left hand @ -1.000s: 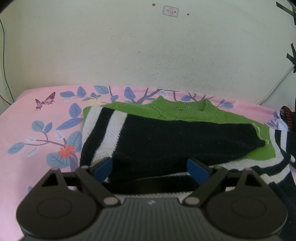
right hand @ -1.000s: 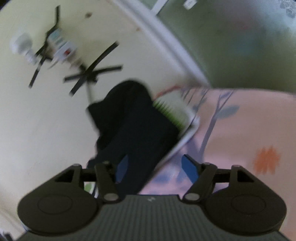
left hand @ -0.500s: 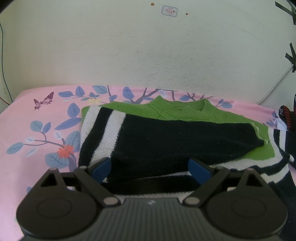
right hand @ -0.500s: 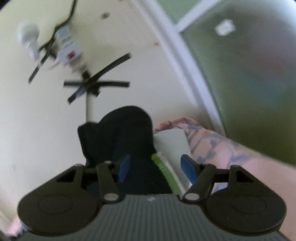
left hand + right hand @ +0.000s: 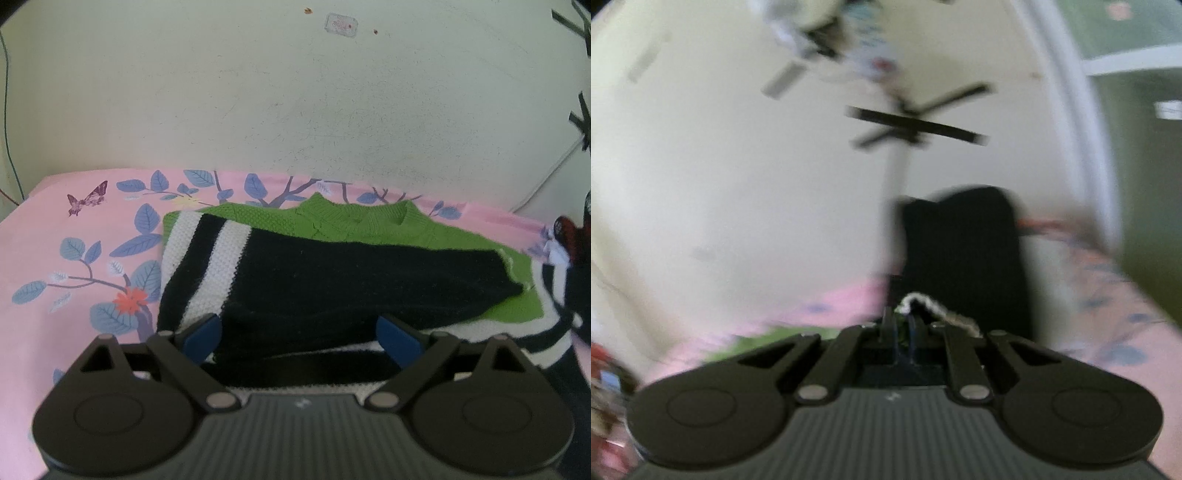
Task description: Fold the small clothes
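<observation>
Now | right gripper (image 5: 905, 325) just closed on sweater (image 5: 960, 258) edge | left gripper (image 5: 299, 332) open

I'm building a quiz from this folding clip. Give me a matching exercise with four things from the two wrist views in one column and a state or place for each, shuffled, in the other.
Things:
1. left gripper
2. right gripper
3. green, black and white knitted sweater
4. pink cloth printed with blue leaves

States or places:
A. spread underneath the garment
B. jaws wide apart, pressing on nothing
C. lying with one black sleeve folded across its front
D. jaws just closed on a white knit edge

Pairs: 1-B, 2-D, 3-C, 4-A
</observation>
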